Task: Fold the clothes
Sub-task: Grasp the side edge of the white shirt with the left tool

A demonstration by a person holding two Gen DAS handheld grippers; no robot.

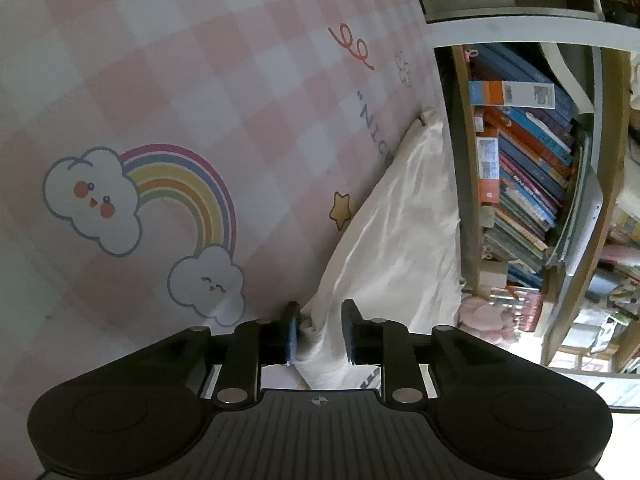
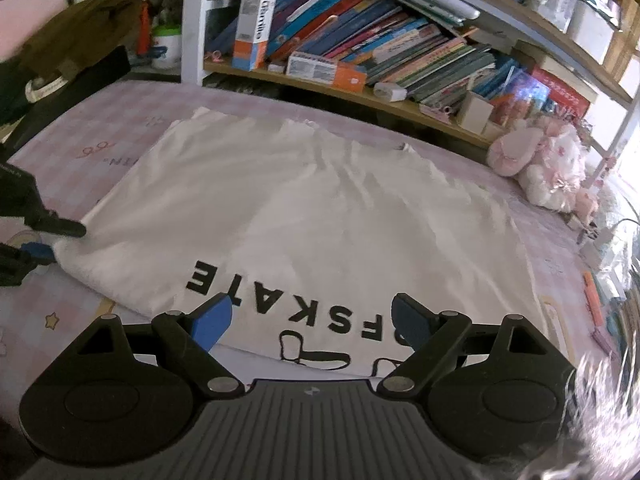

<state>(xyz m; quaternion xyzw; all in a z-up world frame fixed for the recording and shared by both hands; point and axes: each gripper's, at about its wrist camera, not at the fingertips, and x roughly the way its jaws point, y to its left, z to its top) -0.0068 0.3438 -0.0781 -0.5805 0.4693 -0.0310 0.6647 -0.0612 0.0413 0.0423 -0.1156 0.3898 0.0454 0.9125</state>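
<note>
A white T-shirt [image 2: 304,208] with black letters lies spread on the pink checked bedsheet [image 2: 80,140]. In the left wrist view the shirt [image 1: 392,232] runs away from my left gripper [image 1: 320,328], whose jaws stand partly apart around the shirt's bunched left edge. That gripper also shows at the left of the right wrist view [image 2: 52,240], at the shirt's edge. My right gripper [image 2: 310,320] is open and empty, hovering over the shirt's near part by the lettering.
A bookshelf [image 2: 360,92] packed with books runs along the far side of the bed. Pink plush toys [image 2: 540,164] sit at the right by the shelf. A dark bag [image 2: 72,44] lies at the far left. The sheet carries a rainbow print [image 1: 160,200].
</note>
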